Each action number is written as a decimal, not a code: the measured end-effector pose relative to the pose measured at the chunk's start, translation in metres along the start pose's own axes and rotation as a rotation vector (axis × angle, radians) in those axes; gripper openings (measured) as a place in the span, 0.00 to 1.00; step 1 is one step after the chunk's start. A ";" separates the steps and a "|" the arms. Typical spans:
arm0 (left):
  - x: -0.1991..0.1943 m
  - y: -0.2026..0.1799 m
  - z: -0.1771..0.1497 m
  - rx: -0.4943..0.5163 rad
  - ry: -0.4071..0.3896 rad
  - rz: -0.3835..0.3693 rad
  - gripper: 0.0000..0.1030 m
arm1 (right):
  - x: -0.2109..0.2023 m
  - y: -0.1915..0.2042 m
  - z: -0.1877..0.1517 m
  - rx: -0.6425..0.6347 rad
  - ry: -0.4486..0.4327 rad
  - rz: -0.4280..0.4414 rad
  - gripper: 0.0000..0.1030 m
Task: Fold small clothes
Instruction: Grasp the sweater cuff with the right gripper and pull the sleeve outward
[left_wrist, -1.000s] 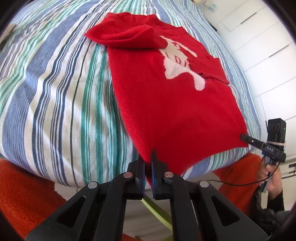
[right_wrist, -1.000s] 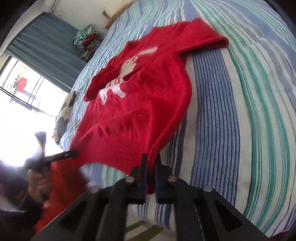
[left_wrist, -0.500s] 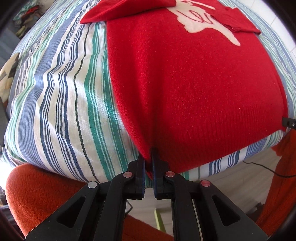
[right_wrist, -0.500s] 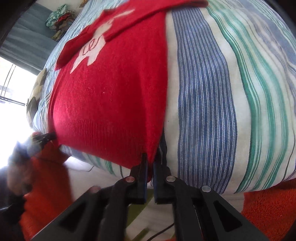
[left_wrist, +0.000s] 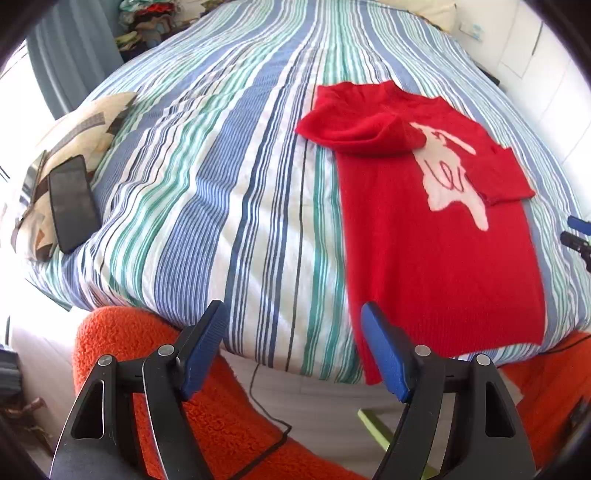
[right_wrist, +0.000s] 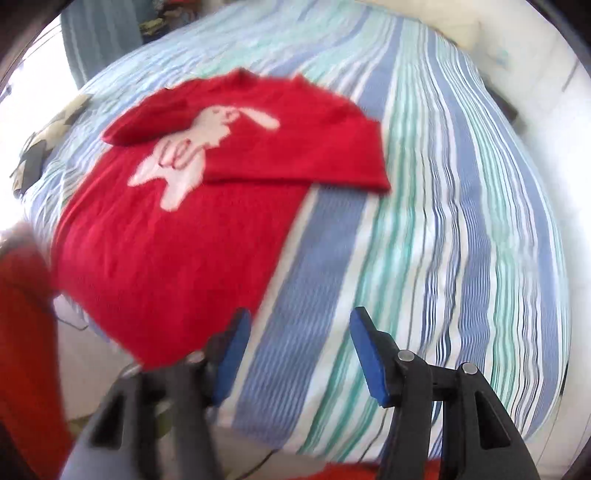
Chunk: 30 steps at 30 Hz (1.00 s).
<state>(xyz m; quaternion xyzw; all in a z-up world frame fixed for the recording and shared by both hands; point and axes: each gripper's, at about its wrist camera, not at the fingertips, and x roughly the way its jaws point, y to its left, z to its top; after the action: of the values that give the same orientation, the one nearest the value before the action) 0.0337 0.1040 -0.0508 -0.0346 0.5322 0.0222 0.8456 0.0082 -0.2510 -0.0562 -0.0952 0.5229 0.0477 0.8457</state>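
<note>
Sweater (left_wrist: 439, 236), small and red with a white bunny (left_wrist: 448, 177) on the front, lies flat on the striped bed cover (left_wrist: 207, 192). Both sleeves are folded in over its chest. Its bottom edge hangs a little over the near edge of the bed.

A moment ago both claws were pinching the bottom corners of the sweater. Now they have let go. The left gripper (left_wrist: 293, 345) is wide apart and holds nothing, just beside the sweater's near left corner. The right gripper (right_wrist: 299, 345) is wide apart too and holds nothing, just beside the sweater's near right corner. The right view is blurry, so that claw is likely moving.

This probably means the pulling and smoothing is done. The sweater looks flat and straight. The next step may be to fold the bottom up toward the neck, and that is not done yet.

Well away from the sweater, on its left, a dark phone (left_wrist: 72, 201) rests on a patterned pillow (left_wrist: 79, 127). An orange fuzzy rug (left_wrist: 229, 417) lies below the bed.
</note>
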 end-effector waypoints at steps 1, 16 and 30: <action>0.000 -0.001 0.003 -0.017 -0.003 -0.009 0.75 | 0.003 0.010 0.018 -0.061 -0.055 0.025 0.60; -0.019 0.027 -0.025 -0.072 0.020 0.042 0.75 | 0.074 -0.083 0.091 0.266 -0.210 0.107 0.04; -0.022 -0.055 0.003 0.095 -0.023 -0.012 0.74 | 0.053 -0.307 -0.081 0.930 -0.224 -0.108 0.04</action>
<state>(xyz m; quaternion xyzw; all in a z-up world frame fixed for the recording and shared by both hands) 0.0313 0.0494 -0.0276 0.0026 0.5228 -0.0074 0.8524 0.0164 -0.5688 -0.1042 0.2718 0.3889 -0.2254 0.8509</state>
